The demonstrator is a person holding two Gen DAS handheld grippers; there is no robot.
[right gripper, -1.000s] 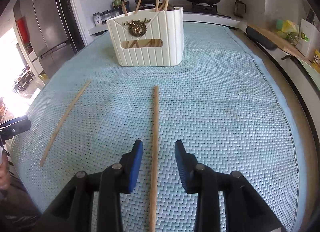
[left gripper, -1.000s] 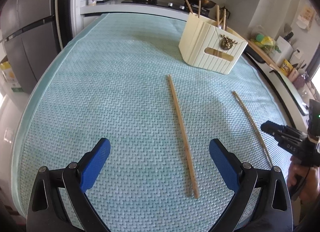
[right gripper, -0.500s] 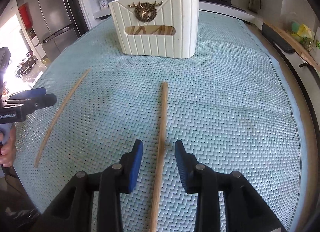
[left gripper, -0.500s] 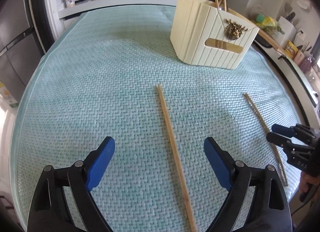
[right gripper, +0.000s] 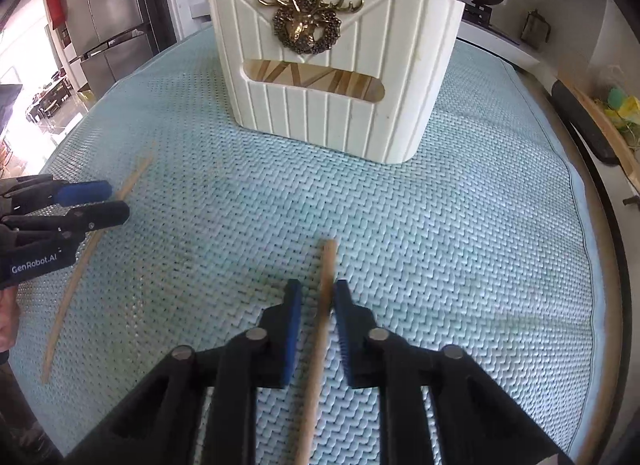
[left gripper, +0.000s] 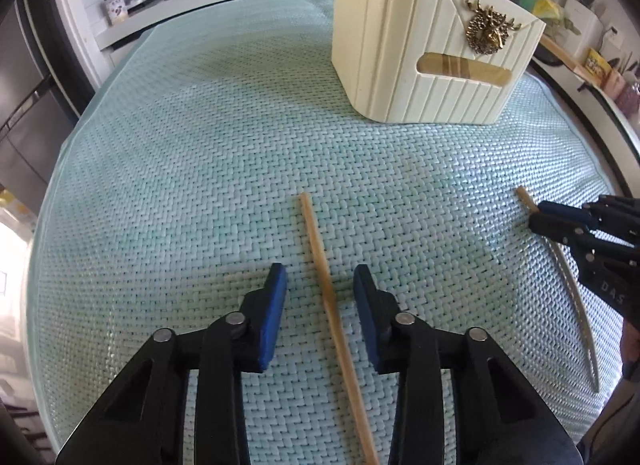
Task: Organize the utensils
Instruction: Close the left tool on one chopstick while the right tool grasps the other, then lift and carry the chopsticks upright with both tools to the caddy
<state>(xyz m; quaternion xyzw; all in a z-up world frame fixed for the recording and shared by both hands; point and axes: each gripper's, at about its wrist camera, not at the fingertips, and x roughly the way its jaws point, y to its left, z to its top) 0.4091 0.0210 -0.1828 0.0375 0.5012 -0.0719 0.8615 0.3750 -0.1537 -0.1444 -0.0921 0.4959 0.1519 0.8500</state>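
Left gripper (left gripper: 320, 285) jaws closing around a chopstick (left gripper: 332, 297) — not yet touching.

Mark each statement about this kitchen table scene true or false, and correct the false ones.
1. A chopstick lies between the fingers of the left gripper. True; the jaws are closing, with gaps visible on both sides.
2. The cream holder is empty. False: several sticks poke out of its top.
3. The right gripper straddles a second chopstick. True; its jaws are closing on it, and the right pad looks to be touching.
4. The holder lies tipped on its side. False: it stands upright on the woven mat.
5. A gold deer-head badge decorates the holder. True.
6. Both chopsticks are already in the holder. False: both lie on the mat.
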